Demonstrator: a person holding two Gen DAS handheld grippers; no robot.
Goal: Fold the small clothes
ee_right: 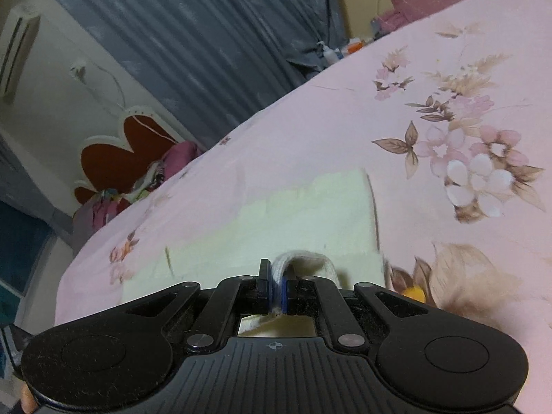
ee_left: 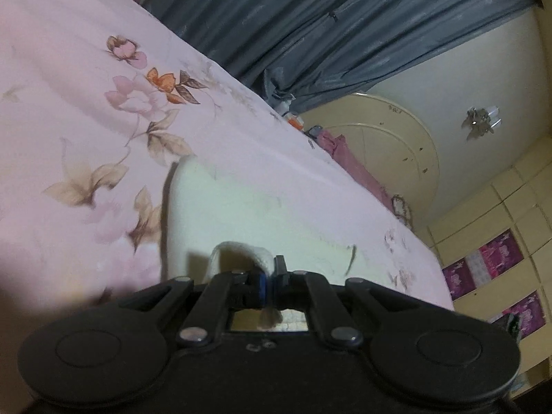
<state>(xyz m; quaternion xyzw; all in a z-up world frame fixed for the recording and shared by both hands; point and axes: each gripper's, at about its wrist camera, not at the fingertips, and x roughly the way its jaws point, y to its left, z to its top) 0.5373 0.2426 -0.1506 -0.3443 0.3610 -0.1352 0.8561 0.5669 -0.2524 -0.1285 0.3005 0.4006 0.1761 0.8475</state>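
- While both wrist views look low across the bed, a small cream-white knitted garment lies flat on the pink floral-printed bedsheet, near the sheet's near edge.
- The left black two-finger gripper has its jaws pressed together on a raised loop of the garment's ribbed edge; the cloth arches up just beside the blue-padded fingertips.
- The right black two-finger gripper is likewise pinched on a fold of the same garment, with a band of ribbed cloth curving up and over to the right of the fingers.
- In both views the rest of the garment spreads forward from the fingers and rests on the sheet; its far edge is straight in the right view and rounded in the left view.
- Behind the bed hang grey-blue pleated curtains.
- A pale wall-mounted air-conditioning unit shows at the upper left of the right view.
- Magenta cloth is bunched at the bed's far edge.
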